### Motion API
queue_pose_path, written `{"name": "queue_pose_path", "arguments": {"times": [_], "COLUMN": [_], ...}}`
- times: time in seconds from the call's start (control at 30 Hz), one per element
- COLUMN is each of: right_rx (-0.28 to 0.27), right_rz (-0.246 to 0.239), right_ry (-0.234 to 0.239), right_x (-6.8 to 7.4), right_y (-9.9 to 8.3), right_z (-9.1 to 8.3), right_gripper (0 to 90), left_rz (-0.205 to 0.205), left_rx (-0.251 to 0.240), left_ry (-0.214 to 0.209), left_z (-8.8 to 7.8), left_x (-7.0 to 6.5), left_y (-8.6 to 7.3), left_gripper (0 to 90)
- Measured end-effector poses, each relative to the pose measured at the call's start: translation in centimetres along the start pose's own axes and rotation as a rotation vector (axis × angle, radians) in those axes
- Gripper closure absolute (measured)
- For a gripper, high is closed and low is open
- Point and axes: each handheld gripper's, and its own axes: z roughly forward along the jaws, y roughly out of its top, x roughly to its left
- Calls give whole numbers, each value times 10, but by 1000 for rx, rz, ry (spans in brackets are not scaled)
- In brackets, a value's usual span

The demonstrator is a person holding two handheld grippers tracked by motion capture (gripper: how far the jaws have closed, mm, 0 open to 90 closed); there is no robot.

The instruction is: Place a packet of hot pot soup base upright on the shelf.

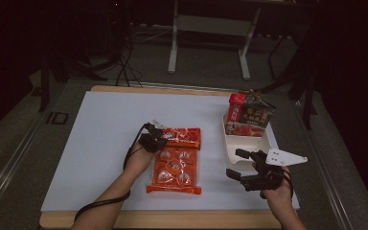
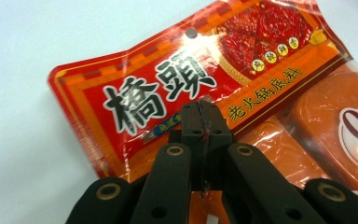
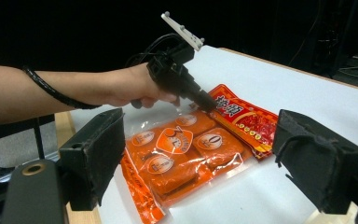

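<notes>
White table [image 1: 100, 143]: left gripper [image 2: 200, 114] clamps orange packet's [image 2: 270, 60] red header.

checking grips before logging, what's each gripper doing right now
left gripper: fingers closed, pinching the red and orange packet near its header.
right gripper: open, holding nothing.

Sauce packet [image 2: 242, 70]: glossy, crinkled plastic film. Table sheet [image 1: 100, 143]: smooth matt white, on a wood-look board [image 1: 172, 219]. Gripper pads [image 3: 100, 154]: matt black, probably foam.

Red-orange packet [image 1: 176, 160], perhaps white-labelled.
</notes>
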Motion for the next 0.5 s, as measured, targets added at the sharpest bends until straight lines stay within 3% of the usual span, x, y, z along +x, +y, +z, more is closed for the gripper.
{"name": "queue_pose_path", "arguments": {"times": [0.23, 0.5], "right_rx": [1, -1], "right_rz": [-3, -2], "right_ry": [1, 2], "right_x": [1, 1], "right_y": [0, 1], "right_z": [0, 0], "right_gripper": [168, 168], "left_rz": [6, 12], "left_rx": [31, 19], "left_ry": [-34, -41], "left_z": [5, 2], "left_x": [0, -11], "left_y": [1, -3], "left_gripper": [900, 900]}}
